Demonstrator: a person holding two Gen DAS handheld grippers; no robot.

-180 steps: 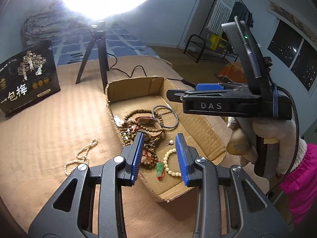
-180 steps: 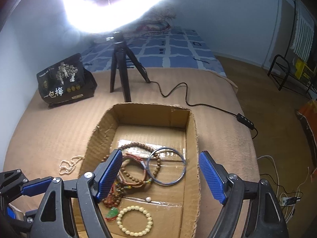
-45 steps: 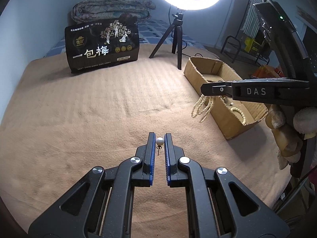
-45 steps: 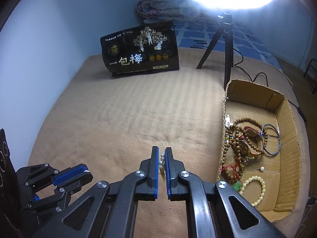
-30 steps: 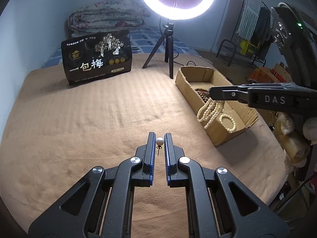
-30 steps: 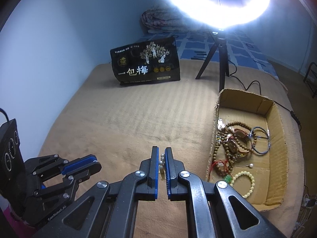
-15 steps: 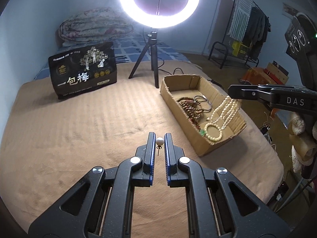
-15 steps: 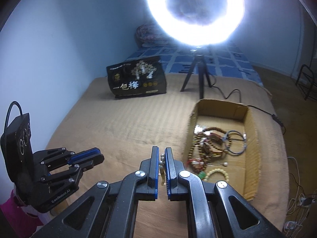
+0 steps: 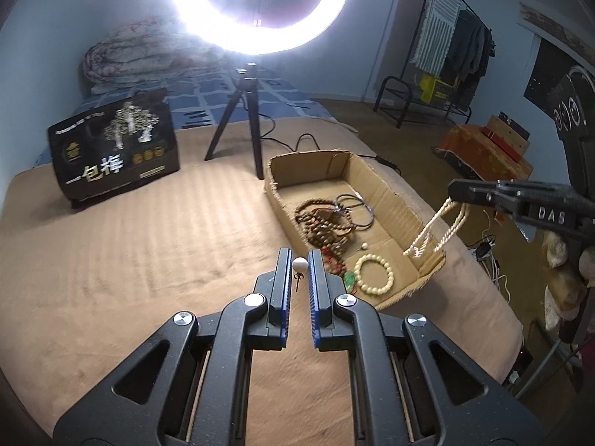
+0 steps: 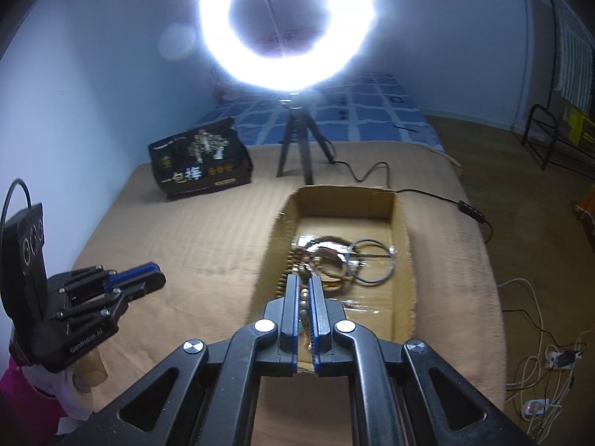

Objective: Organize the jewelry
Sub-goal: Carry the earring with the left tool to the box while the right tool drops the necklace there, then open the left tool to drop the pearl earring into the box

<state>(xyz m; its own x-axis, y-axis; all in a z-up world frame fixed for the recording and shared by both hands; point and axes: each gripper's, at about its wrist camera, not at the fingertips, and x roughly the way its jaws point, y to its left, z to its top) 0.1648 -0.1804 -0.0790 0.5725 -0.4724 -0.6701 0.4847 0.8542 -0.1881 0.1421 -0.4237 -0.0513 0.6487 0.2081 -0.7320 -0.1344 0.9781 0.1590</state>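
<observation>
- The left claw [image 9: 299, 264] is clenched on a pearl earring [image 9: 299, 263], up over the tan bed [image 9: 148, 230], just beside the cardboard box [image 9: 394, 193].
- I think it should move over the box, go low, then let go, so the tiny earring does not bounce out.
- The right claw [image 10: 304, 297] is clenched on a white bead necklace [image 9: 435, 230], which hangs over the box's near corner. Lower it slowly so all the loops land inside.

Bedroom at home: folded quilt [image 9: 137, 55] (on bed), clothes rack [image 9: 453, 48], ring light [image 9: 260, 3].
</observation>
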